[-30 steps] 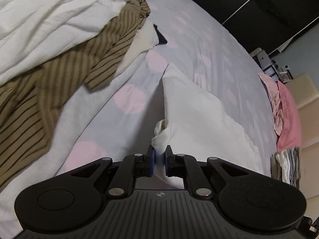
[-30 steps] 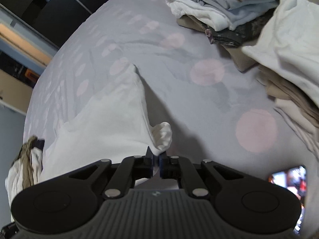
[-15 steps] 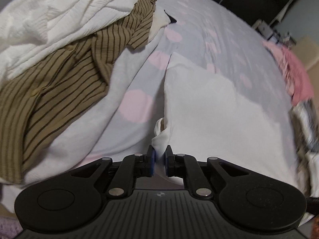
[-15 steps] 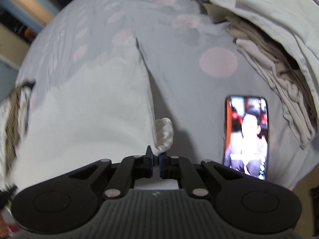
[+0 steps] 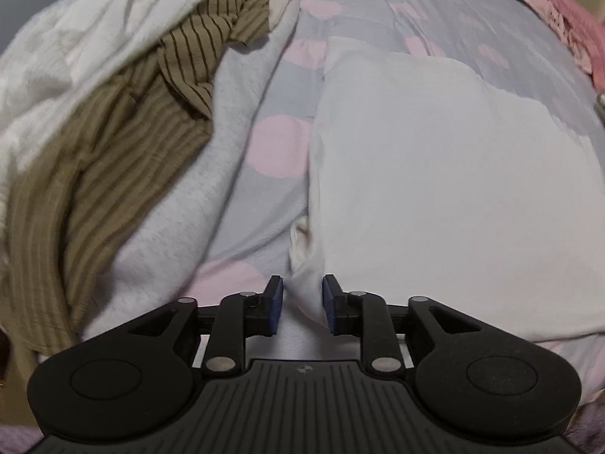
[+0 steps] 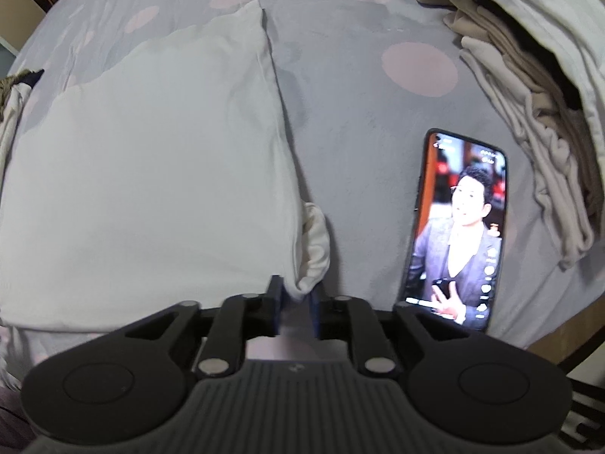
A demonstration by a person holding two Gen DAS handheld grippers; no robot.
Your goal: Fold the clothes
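A white garment (image 5: 435, 174) lies flat on the dotted bedsheet as a broad folded panel, also visible in the right wrist view as the white garment (image 6: 151, 174). My left gripper (image 5: 301, 302) is open at its near left corner, and the bunched corner rests loosely between the blue pads (image 5: 275, 302). My right gripper (image 6: 296, 302) is open at the near right corner, with a rolled cuff of the cloth (image 6: 314, 249) just ahead of its fingers. Neither gripper pinches the fabric.
A heap of unfolded clothes lies left of the garment: a brown striped shirt (image 5: 124, 159) and white knits (image 5: 94, 38). Pink clothes (image 5: 574, 26) lie far right. A lit phone (image 6: 457, 227) rests on the lavender sheet (image 6: 378, 113) beside a beige and white stack (image 6: 529, 113).
Both grippers came down and back toward the bed's near edge, laying the white garment flat. Both sets of jaws, shut on its corners before, have opened.
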